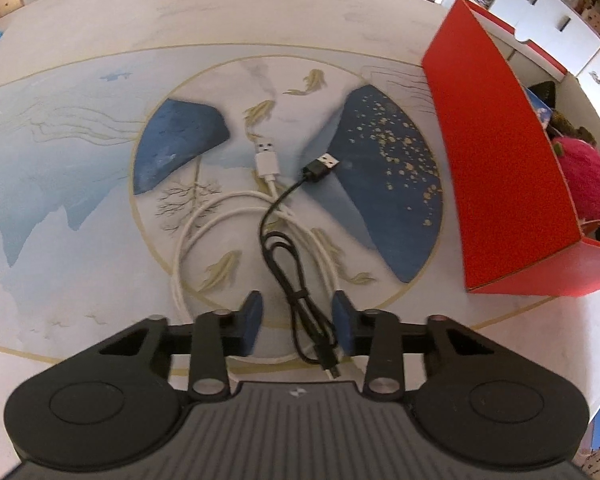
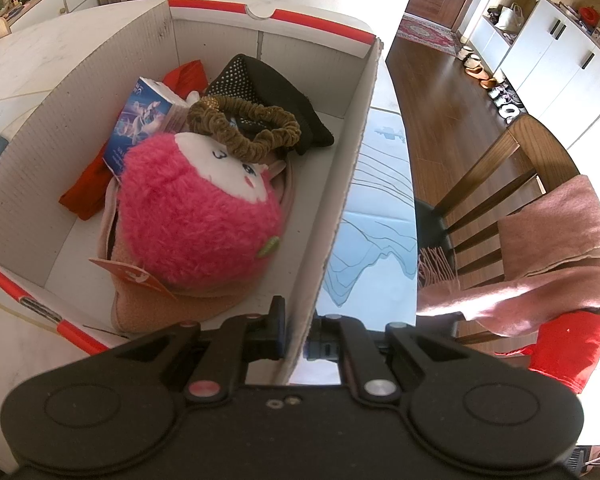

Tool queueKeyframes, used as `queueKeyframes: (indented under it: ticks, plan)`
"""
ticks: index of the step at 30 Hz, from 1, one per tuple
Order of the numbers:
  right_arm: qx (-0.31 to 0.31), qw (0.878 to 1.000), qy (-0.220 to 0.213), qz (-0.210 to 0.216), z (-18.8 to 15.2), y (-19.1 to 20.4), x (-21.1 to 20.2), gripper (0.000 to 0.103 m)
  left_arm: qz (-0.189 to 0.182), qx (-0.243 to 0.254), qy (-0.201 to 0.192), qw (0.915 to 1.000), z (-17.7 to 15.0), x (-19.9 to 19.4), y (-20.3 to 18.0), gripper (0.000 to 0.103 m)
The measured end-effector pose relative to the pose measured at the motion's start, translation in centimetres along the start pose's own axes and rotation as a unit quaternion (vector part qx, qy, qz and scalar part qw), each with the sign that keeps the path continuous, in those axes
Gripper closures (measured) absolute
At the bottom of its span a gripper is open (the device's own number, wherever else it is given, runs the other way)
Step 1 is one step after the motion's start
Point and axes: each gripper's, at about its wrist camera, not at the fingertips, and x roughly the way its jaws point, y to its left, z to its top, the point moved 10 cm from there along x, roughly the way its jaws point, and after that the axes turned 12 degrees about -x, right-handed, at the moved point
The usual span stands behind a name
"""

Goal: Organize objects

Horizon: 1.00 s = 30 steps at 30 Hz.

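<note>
A bundled black USB cable (image 1: 278, 248) lies across a coiled white USB cable (image 1: 268, 160) on the painted table mat. My left gripper (image 1: 298, 320) hangs low over them, its blue pads apart on either side of the black cable's tied end; the cable sits close to the right pad and the left pad is clear of it. A red cardboard box (image 1: 500, 168) stands at the right. My right gripper (image 2: 299, 338) is shut on the box's near side wall (image 2: 340, 200). Inside lie a pink plush toy (image 2: 196, 220), a brown scrunchie (image 2: 244, 128) and a blue booklet (image 2: 140, 120).
The box also holds a black studded item (image 2: 268, 80), red cloth (image 2: 84, 192) and a pink hat (image 2: 172, 312). A wooden chair draped with a pink scarf (image 2: 560, 248) stands past the table's right edge. White cabinets (image 2: 560, 60) line the far wall.
</note>
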Motion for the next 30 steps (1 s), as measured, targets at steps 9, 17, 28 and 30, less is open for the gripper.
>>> queueKeyframes:
  ticks: [9,17,28,30]
  plan:
    - [0.001,1.000,0.000,0.000,0.0,0.0,0.1,0.096,-0.017,0.000,-0.019,0.9997,1.1,-1.2,-0.6,0.093]
    - [0.001,1.000,-0.001,0.000,0.0,0.0,0.1,0.096,-0.057,-0.002,-0.054,0.9969,3.9,-5.0,-2.1,0.097]
    - [0.000,1.000,-0.001,0.000,0.0,0.0,0.1,0.096,-0.115,0.000,-0.113,0.9870,8.4,-10.7,-5.2,0.097]
    - [-0.001,1.000,-0.001,0.000,0.0,-0.1,0.1,0.096,-0.123,0.014,-0.123,0.9846,9.0,-11.7,-6.4,0.097]
